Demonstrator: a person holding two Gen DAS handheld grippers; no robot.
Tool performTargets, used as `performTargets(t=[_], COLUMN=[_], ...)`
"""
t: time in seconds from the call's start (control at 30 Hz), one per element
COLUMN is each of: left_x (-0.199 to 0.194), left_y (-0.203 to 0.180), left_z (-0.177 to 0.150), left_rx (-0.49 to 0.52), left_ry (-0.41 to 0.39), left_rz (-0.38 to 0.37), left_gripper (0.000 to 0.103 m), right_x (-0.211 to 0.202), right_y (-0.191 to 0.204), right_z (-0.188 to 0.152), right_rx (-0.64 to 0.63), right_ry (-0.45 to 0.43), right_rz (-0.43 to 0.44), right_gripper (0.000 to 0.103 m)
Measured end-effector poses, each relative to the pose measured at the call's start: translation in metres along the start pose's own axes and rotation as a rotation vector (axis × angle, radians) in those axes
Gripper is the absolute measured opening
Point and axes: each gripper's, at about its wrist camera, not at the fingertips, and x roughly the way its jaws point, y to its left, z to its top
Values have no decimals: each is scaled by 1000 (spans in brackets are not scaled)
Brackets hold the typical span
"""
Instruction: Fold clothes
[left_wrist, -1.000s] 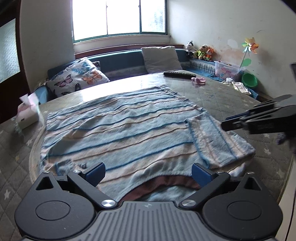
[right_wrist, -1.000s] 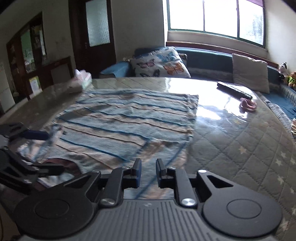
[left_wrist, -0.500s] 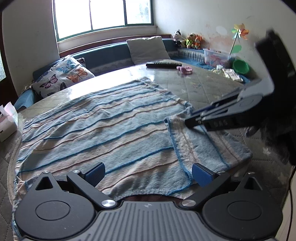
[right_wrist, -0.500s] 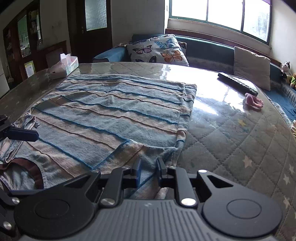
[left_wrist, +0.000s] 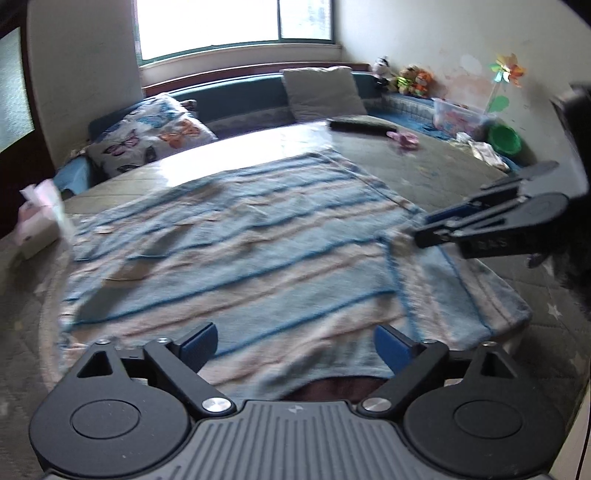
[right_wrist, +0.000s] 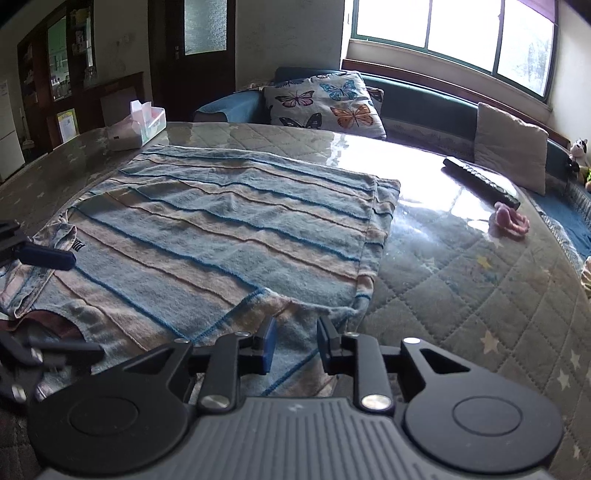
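The striped sweater (right_wrist: 236, 236) is lying spread flat on the quilted, glass-topped bench (right_wrist: 461, 295), sleeve folded in. The left hand-held gripper (left_wrist: 295, 341) is hovering released over the collar. The right hand-held gripper (right_wrist: 295, 343), jaws narrowly parted, is holding nothing. A butterfly cushion (right_wrist: 325, 99) is sitting under the window (right_wrist: 454, 29).

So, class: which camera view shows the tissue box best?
The right wrist view: the tissue box sits sharp and whole at the table's far left, beyond the striped garment. In the left wrist view it is blurred at the left edge.
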Motion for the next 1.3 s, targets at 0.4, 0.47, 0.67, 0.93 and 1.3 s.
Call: performTargets(t=[0.4, 0.47, 0.67, 0.93, 1.3], left_x=[14, 27, 69, 133, 168], left_y=[143, 164, 206, 243, 264], left_z=[39, 46, 70, 93, 102], left_rx=[-185, -197, -230, -239, -245], left_ry=[23, 26, 29, 74, 68], left_rz=[189, 208, 237, 260, 240], left_gripper=[61, 59, 59, 59, 55], right_x=[7, 14, 52, 116, 177], right_y=[-18, -24, -42, -74, -115], right_z=[38, 49, 80, 112, 137], right_rx=[-40, -43, -29, 42, 170], right_ry=[-4, -6, 2, 19, 17], right_rz=[-36, -47, -77, -117, -82], right_gripper=[29, 30, 30, 30, 38])
